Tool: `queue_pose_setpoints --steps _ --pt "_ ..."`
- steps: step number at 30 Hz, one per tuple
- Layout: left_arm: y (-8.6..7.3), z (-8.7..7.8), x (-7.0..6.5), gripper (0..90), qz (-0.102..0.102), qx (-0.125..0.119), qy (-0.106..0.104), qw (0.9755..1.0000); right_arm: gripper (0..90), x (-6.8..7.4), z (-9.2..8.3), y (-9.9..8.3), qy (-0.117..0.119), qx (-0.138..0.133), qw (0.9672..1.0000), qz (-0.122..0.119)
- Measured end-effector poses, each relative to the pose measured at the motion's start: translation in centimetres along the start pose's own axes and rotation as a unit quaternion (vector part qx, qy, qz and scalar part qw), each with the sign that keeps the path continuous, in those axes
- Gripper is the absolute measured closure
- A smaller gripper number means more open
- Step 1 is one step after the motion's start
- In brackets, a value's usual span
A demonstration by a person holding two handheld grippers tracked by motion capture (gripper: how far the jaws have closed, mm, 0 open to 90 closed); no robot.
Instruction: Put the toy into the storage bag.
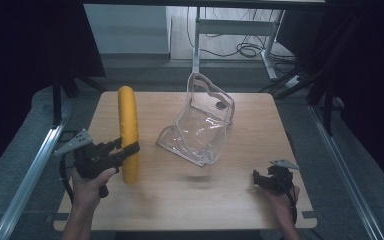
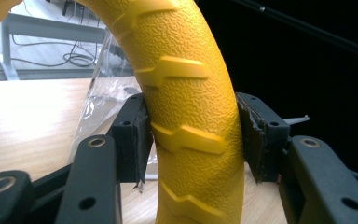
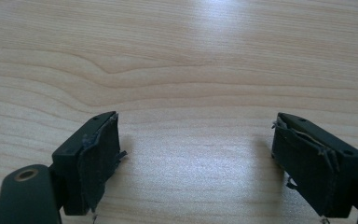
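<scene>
Wooden table (image 1: 190, 200), light grain, takes up most of the high view; grey floor and metal rails either side, desk legs and cables on the floor at the far end.

Clear plastic bag (image 1: 200, 125) stands slumped around table centre, slightly far, handle loop up, mouth facing the far side. It's crinkled and see-through.

Yellow ring (image 1: 128, 132), textured rubber with raised lightning-shaped ridges, stands upright on edge at left of the table, seen edge-on from above. It's near the bag, to its left, not touching. Bottom edge looks down on the wood.

Left gripper (image 1: 125, 151), in the person's left hand (image 1: 92, 182) at near left, is clamped on the ring's near-lower part. In the left gripper view both pads press the ring (image 2: 186, 107) from either side, bag plastic (image 2: 107, 88) visible behind through the hoop.

Right gripper (image 1: 260, 179), in the right hand (image 1: 282, 202) at near right, sits low over the table, well apart from the bag. In the right gripper view its jaws are spread wide with bare wood (image 3: 191, 70) between them, holding nothing. Pad linings (image 3: 98, 163) look frayed.
</scene>
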State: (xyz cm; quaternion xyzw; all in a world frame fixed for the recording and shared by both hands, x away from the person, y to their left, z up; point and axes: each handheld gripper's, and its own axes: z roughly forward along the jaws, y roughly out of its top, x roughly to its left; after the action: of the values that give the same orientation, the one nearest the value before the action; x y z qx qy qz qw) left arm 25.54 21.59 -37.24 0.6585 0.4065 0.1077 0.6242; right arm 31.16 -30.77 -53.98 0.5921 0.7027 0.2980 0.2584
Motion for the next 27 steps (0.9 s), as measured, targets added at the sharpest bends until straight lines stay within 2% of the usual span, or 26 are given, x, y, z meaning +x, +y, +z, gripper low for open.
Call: queue_pose_setpoints --steps 12,19,23,27 --pt "0.8 0.4 -0.4 48.4 -0.005 -0.021 -0.008 0.9997 15.7 0.0 0.0 0.0 0.0 0.0 1.0 -0.002" --pt "1.6 0.8 -0.8 48.4 -0.012 -0.042 -0.017 0.9989 15.7 0.0 0.0 0.0 0.0 0.0 1.0 -0.001" --pt "2.0 1.2 -1.4 48.5 -0.002 -0.045 -0.022 0.9988 15.7 0.0 0.0 0.0 -0.001 0.0 1.0 -0.002" --pt "2.4 1.5 -1.8 48.5 -0.001 -0.05 -0.031 0.9983 15.7 0.0 0.0 0.0 0.0 0.001 1.0 0.0"
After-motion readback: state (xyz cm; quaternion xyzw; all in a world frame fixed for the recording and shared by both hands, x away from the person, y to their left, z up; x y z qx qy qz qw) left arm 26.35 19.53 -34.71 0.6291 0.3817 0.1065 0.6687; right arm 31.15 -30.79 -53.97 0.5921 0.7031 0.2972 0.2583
